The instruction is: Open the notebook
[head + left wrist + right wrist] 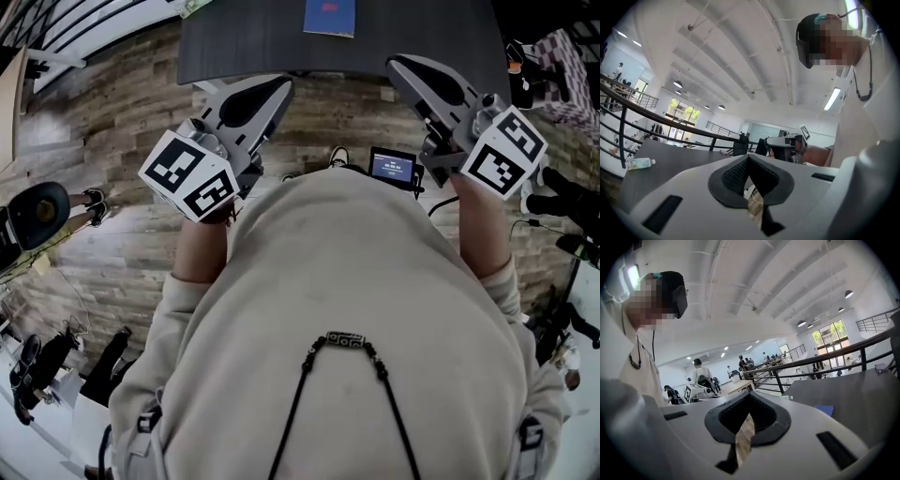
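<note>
1. Wood-plank floor (pixel 112 216) fills the ground. The person stands on it, and the beige sweatshirt (pixel 347 281) fills the near half of the head view.
2. A dark table (pixel 244 37) lies across the far edge, straight ahead. Both grippers are held at about its near edge, one either side of the body.
3. Left gripper (pixel 281 84): clenched. In its own view the dark pads meet at the tip (pixel 749 157) with nothing caught between them. Only floor shows through the gap lower down.
4. Right gripper (pixel 398 64): clenched and empty as well. Its pads are closed tip to tip (pixel 751 394).
5. The notebook (pixel 330 16) has a blue cover and lies flat on the table at the far side, roughly between the two grippers. It looks closed and is well apart from both. In the right gripper view it is a blue patch (pixel 825 409) to the right of the jaws.
6. A small lit screen (pixel 392 166) sits just beyond the sweatshirt, near the right gripper. I cannot tell what it belongs to.
7. A bottle (pixel 641 163) lies on its side on the table's left part.
8. Judgement: this is the approach step and the cover is untouched. Next, the grippers need to reach farther over the table. One should part its jaws to catch the cover's free edge, while the other steadies the notebook.
</note>
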{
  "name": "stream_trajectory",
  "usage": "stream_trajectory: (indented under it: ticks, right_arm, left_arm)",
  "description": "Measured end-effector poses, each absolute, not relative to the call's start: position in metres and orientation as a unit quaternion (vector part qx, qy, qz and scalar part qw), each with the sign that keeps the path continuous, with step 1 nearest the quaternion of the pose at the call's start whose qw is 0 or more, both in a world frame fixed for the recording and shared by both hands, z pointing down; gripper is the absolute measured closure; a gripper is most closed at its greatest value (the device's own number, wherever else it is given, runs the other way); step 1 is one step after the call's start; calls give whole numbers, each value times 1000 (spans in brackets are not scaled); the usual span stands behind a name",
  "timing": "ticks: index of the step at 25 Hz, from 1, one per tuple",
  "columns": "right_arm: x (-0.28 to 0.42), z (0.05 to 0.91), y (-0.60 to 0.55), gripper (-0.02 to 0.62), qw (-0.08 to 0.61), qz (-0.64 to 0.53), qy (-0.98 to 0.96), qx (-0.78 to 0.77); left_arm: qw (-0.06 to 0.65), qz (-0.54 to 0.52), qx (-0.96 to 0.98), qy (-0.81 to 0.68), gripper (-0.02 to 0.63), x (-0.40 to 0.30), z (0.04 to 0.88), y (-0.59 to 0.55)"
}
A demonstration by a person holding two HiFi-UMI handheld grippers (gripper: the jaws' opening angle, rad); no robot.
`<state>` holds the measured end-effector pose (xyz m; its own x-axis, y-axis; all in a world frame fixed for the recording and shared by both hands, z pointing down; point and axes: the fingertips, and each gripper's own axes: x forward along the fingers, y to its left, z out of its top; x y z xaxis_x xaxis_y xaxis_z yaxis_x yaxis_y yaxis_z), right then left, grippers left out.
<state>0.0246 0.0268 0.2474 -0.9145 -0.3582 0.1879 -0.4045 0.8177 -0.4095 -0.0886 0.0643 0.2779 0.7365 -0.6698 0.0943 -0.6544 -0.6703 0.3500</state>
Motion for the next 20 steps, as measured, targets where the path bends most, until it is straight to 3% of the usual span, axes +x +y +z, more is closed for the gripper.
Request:
stream_trajectory:
  ticks: [20]
  right_arm:
    - [111, 263, -50, 580, 9, 266, -941, 208]
  left_arm:
    - [187, 5, 909, -372, 603, -6, 276, -8]
